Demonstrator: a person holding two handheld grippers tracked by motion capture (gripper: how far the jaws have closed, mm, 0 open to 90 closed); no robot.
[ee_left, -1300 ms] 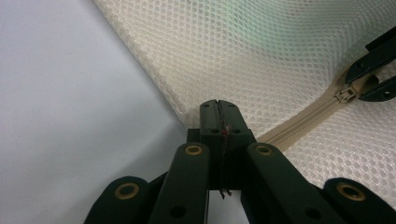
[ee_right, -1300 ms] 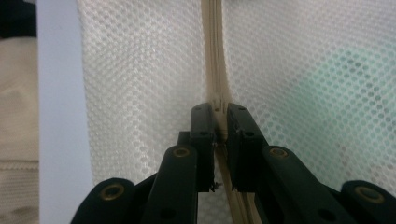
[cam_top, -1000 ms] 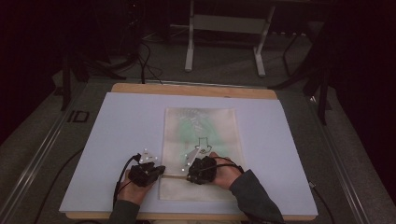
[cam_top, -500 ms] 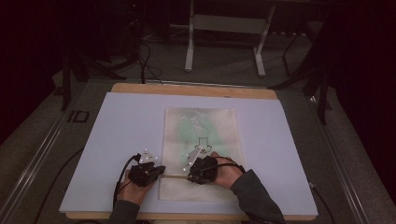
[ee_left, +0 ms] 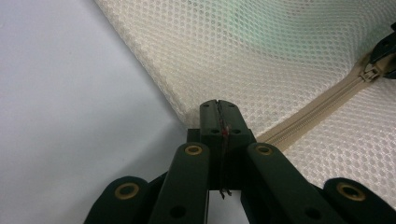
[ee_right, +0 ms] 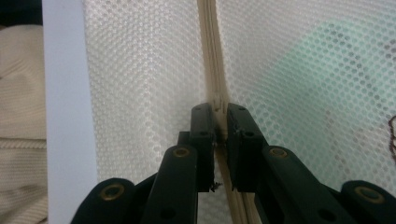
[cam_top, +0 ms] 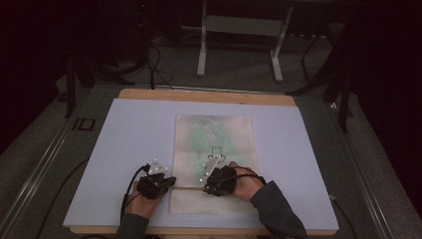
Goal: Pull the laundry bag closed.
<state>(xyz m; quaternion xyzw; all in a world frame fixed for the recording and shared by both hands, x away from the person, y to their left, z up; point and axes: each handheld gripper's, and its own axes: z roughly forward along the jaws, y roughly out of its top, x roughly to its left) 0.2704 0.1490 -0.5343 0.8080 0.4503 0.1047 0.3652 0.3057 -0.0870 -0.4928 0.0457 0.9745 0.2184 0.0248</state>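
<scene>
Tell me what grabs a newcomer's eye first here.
A cream mesh zip bag with something green inside lies flat mid-board on the pale lilac table cover. Near its front, the left gripper pinches the bag's left edge while the right gripper closes on the beige zipper.

Both grippers are black: the left gripper [ee_left: 218, 108] has brass-ringed rivets on its linkage arms, the right gripper [ee_right: 219, 122] likewise; grey three-cornered plates top them, black cables trail, and dark grey-green sleeves [cam_top: 278, 209] cover the forearms

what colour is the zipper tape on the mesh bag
Beige, a shade darker than the cream mesh bag; the zipper shows best in the left gripper view.
</scene>
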